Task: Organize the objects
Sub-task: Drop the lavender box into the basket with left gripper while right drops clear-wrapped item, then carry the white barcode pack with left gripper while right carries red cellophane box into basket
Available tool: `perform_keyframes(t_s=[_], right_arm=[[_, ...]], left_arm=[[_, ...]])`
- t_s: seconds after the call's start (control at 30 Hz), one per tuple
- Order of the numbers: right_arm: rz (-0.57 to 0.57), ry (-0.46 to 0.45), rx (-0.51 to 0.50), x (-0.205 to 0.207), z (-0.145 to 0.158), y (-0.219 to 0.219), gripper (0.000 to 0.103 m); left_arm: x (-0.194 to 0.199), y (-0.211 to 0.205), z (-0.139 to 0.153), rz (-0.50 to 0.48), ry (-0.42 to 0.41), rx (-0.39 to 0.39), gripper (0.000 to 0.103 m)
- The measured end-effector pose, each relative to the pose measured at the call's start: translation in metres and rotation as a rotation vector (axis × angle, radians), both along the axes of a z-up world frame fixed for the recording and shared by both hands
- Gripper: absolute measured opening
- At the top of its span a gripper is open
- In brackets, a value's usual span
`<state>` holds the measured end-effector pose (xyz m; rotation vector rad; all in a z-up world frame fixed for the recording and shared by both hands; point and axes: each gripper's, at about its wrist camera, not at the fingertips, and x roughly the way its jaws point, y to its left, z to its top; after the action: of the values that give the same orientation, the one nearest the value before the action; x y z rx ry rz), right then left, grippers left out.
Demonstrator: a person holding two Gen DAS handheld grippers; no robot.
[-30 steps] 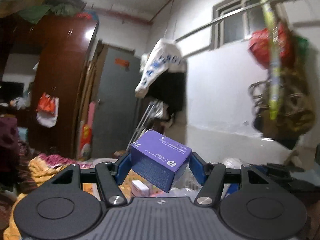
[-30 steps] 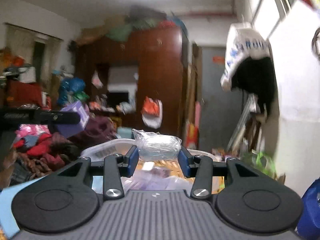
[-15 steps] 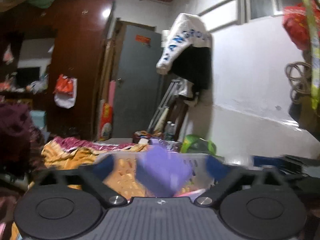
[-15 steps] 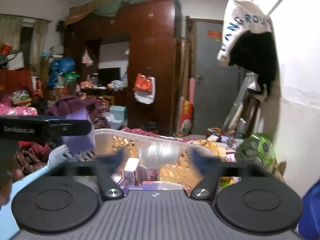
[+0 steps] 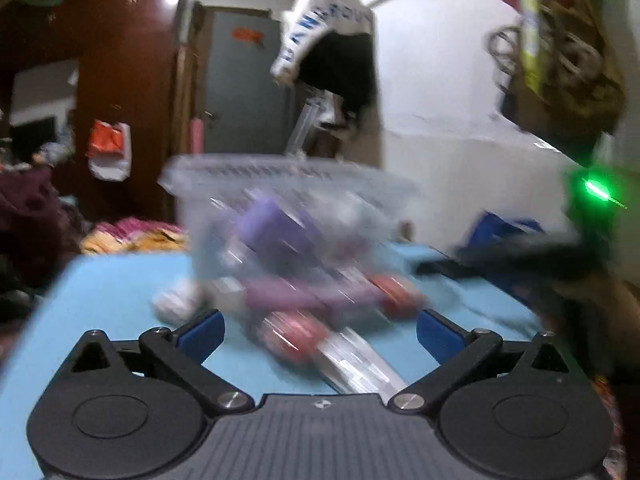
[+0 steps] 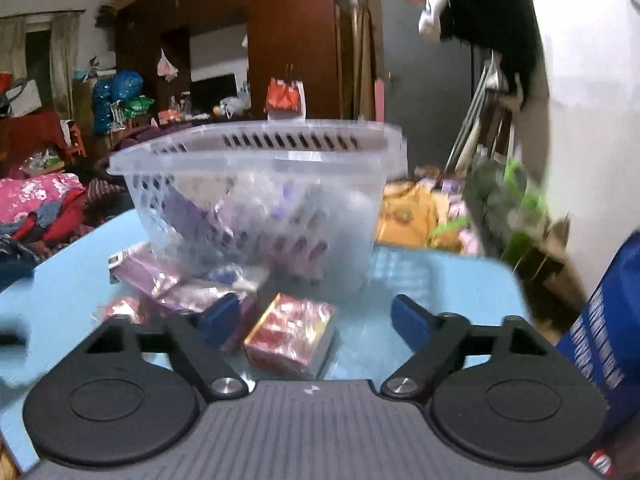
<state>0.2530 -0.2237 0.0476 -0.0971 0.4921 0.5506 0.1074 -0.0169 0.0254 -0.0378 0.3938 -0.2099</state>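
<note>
task partly done: basket (image 6: 256, 184) on the blue table (image 6: 440, 280) holds several packets, more packets (image 6: 290, 334) lie in front of it, left gripper (image 5: 318, 330) and right gripper (image 6: 316, 316) both wide and empty.

blue table (image 6: 440, 280) | clear basket (image 6: 256, 152) | wrapped packets (image 6: 290, 332)

2 low wrist views near the table (image 6: 440, 280), sharing the basket (image 5: 280, 172).

Dark wood wardrobe (image 6: 288, 40); grey door (image 5: 248, 84); white wall (image 5: 440, 92)
</note>
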Motion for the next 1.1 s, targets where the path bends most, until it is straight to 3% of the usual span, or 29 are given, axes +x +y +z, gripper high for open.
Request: perform_keyframes(t_s=[0.03,0.13,0.3,0.43,0.5,0.57,0.6,0.63,0.87,1.1], right_arm=[[0.013,0.022,0.002,0.003,-0.003,0.002,0.072],[0.023,0.051,-0.005,0.004,-0.012,0.006,0.069],[0.030,0.092,-0.020,0.010,-0.022,0.017,0.069],[0.007,0.088,-0.059,0.013,-0.028,0.025,0.069],[-0.016,0.088,-0.059,0.012,-0.029,0.023,0.069],[-0.024,0.087,-0.061,0.011,-0.028,0.023,0.068],[-0.021,0.088,-0.059,0.011,-0.028,0.021,0.062],[-0.015,0.088,-0.053,0.010,-0.028,0.020,0.056],[-0.011,0.035,-0.029,-0.008,-0.024,0.012,0.054],[-0.013,-0.042,-0.017,-0.026,-0.020,0.007,0.054]], left_arm=[[-0.002,-0.010,-0.005,-0.017,0.012,0.021,0.103],[-0.002,-0.036,-0.018,0.000,0.026,0.091,0.103],[0.004,-0.039,-0.035,0.026,0.069,0.026,0.102],[0.012,-0.043,-0.041,0.094,0.072,0.057,0.100],[0.016,-0.043,-0.044,0.113,0.081,0.066,0.088],[0.016,-0.044,-0.046,0.124,0.070,0.087,0.058],[0.014,-0.043,-0.046,0.137,0.065,0.089,0.057],[0.012,-0.041,-0.046,0.127,0.066,0.074,0.055],[-0.009,-0.030,-0.045,0.017,-0.007,0.011,0.052],[-0.018,-0.010,-0.046,0.012,-0.063,-0.041,0.052]])
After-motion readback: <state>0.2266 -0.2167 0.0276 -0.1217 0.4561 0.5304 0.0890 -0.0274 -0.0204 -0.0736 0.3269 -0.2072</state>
